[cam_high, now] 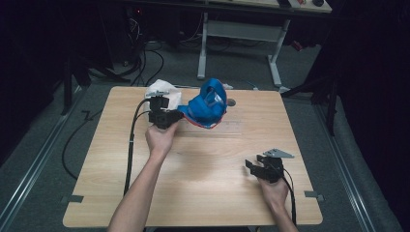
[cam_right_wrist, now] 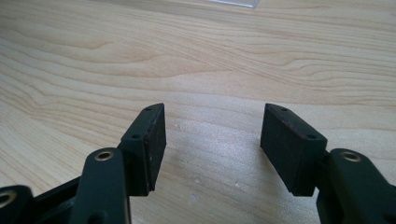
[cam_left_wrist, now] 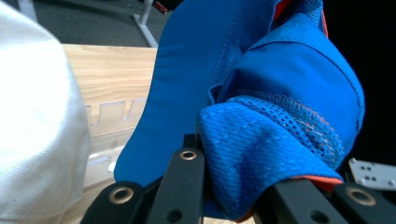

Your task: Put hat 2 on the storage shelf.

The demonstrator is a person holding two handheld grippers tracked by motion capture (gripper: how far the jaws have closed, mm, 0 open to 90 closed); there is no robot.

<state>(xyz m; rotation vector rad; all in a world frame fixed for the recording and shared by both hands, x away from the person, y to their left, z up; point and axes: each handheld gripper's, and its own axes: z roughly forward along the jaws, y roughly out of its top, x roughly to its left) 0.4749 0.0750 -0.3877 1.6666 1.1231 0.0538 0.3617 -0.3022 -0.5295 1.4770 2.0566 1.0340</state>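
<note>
left gripper (cam_high: 175,116) jaws clamped on bunched blue mesh-and-fabric cap (cam_high: 208,104), far-left of light wooden table (cam_high: 203,179) | left gripper view: mesh weave, orange trim, white cloth bundle (cam_left_wrist: 37,140) beside | right gripper (cam_high: 251,166) jaws apart over bare wood, near-right

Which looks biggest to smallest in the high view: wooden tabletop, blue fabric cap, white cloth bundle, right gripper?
1. Light wooden tabletop, by far the largest.
2. Blue fabric cap, held by the left gripper.
3. White cloth bundle and the black right gripper: they look alike, and the bundle is partly hidden, so no ranking.
</note>
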